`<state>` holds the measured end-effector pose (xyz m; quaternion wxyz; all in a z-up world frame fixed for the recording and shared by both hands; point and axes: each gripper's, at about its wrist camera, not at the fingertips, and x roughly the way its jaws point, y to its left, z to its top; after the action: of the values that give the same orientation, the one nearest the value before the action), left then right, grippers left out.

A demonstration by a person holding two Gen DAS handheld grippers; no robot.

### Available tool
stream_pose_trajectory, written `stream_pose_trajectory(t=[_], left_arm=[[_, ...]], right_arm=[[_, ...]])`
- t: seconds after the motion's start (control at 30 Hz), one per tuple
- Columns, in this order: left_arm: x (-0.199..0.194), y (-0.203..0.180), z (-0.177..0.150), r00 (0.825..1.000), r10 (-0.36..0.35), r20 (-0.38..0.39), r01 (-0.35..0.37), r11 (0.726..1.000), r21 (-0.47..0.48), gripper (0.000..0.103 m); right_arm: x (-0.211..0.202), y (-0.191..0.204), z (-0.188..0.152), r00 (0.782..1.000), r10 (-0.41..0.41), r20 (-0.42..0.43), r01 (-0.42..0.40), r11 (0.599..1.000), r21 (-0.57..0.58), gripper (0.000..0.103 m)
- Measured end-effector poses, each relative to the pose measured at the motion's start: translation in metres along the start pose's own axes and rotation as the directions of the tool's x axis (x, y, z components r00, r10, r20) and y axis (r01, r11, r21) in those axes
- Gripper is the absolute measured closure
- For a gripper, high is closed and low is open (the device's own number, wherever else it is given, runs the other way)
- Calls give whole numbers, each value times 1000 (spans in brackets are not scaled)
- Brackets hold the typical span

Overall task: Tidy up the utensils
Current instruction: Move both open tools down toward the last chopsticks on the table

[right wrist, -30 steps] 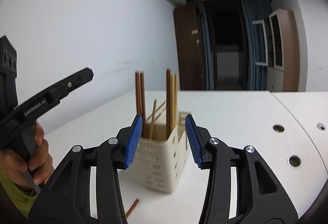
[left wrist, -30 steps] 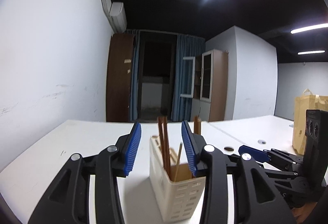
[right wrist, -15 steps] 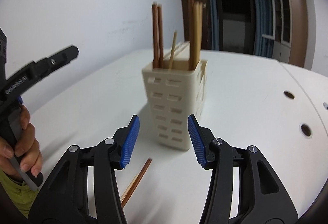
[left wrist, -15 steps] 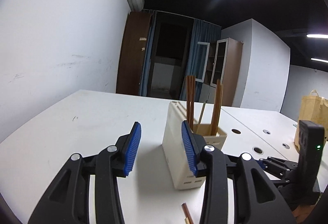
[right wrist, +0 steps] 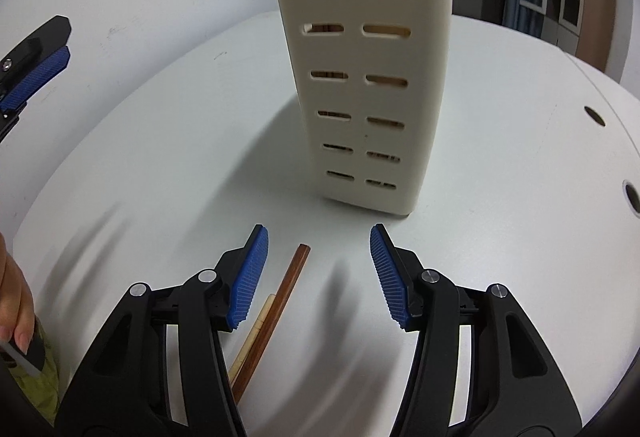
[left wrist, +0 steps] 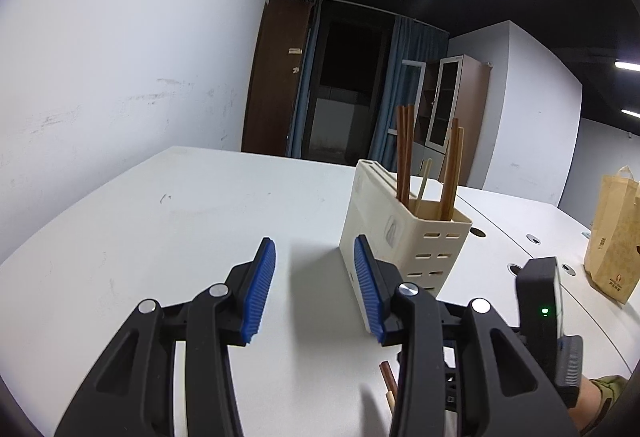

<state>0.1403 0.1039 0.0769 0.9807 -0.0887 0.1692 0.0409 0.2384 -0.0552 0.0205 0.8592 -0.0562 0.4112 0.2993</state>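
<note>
The cream chopstick holder (right wrist: 360,77) stands upright on the white desk (right wrist: 500,157), already stuffed with chopsticks. Right gripper (right wrist: 318,273) has just been opening; its spread jaws hang over two loose chopsticks (right wrist: 280,301), pinching nothing. Left gripper (left wrist: 314,289) sits spread and empty just beside the holder.

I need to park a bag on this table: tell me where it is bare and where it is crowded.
Bare: the wide white table between the wall and the holder; also right of the holder toward the cable holes. Crowded: in front of the holder, where two loose chopsticks lie between the open right gripper fingers, and the far edge by the paper bag.
</note>
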Motion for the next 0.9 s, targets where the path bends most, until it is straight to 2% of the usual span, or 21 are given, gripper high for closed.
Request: stream_pose_trajectory(t=[0.17,0.3,0.5,0.9], left_arm=[[0,-8,-2,1000,-3,-9,3,1000,24,63],[3,-11,-4,999,-8,-37,9,999,44,63],[6,-8,-5,998,-15,-66,17,999,28,63],[12,-12,-10,995,-12,-99,16,999,41,63]], right_arm=[[16,1,0,999,-13,-39,13,1000,-2,53],[31,2,0,997,-27,-74,26,1000,-16,63],[38,6,-3,994,-34,-100,30,999,-41,71],[41,1,-9,993,-52,-109,44,997,-68,81]])
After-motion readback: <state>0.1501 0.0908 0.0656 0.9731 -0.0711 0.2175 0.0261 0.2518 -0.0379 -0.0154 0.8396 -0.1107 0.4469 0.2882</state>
